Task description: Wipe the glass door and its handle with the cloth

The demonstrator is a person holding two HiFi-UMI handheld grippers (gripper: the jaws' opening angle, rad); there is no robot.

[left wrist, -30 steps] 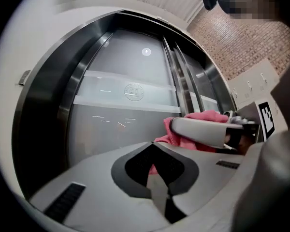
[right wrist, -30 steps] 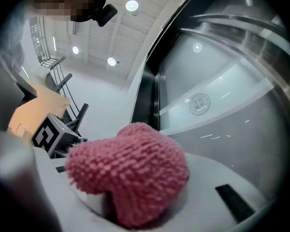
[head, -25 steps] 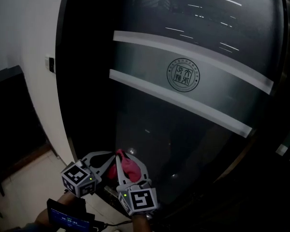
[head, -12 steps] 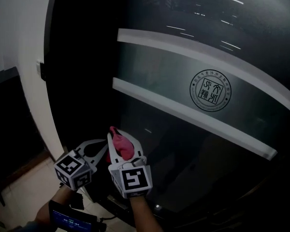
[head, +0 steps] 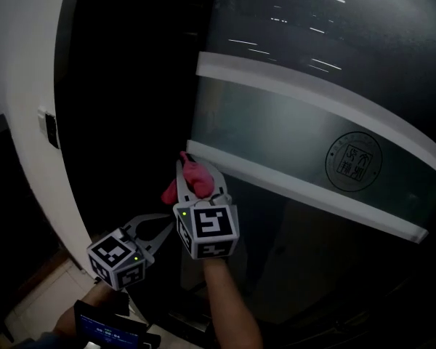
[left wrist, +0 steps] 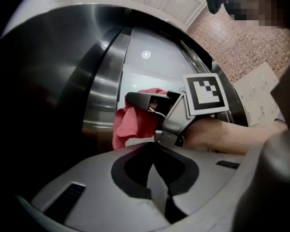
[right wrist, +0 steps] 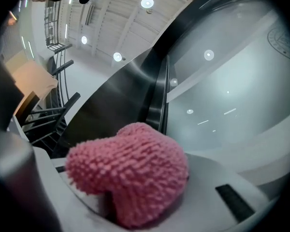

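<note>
Pink cloth (head: 177,190) pinched in my right gripper (head: 198,171), near the glass door (head: 291,129); left gripper (head: 160,227) closed, empty; wiping seems barely begun.

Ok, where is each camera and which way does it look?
Head view: on the person's head, looking down at the glass door; left gripper, right gripper, forearm show.
Left gripper view: on the left gripper, looking over its shut jaws at the right gripper.
Right gripper view: on the right gripper, facing the door past its pink cloth.
All three show the cloth.
</note>
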